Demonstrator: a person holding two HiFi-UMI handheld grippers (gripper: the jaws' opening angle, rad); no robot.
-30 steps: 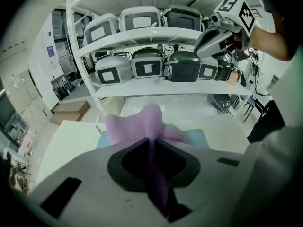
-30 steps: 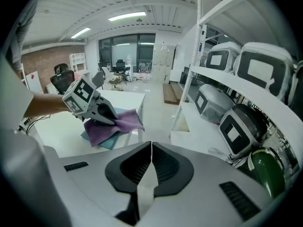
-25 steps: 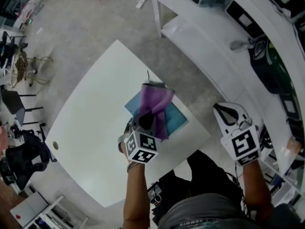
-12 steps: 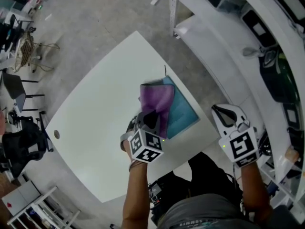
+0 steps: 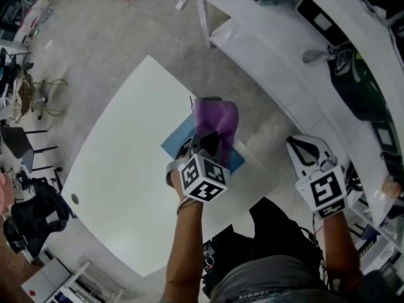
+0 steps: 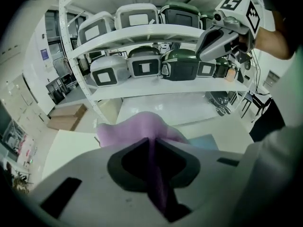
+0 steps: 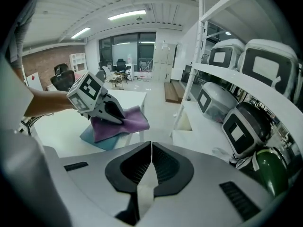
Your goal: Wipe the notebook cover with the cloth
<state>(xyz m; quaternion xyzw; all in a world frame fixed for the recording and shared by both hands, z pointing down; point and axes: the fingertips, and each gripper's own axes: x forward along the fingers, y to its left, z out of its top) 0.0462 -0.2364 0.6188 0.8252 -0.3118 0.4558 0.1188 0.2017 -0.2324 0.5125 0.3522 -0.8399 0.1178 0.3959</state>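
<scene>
A blue notebook lies on the white table near its far right edge. My left gripper hovers over it, shut on a purple cloth. The cloth spreads forward from the jaws over the notebook's far part and pokes out past the table edge. In the left gripper view the cloth is pinched between the jaws, with a strip of notebook to its right. My right gripper is held off the table to the right, shut and empty. From it I see the left gripper, cloth and notebook.
White shelving with several boxy monitors runs along the right, beyond the table edge. Grey floor surrounds the table. Chairs and clutter stand at the far left. The person's legs are at the near table edge.
My left gripper has carried the cloth across the notebook, from its middle toward its far edge by the table rim. The right gripper has hardly moved.
</scene>
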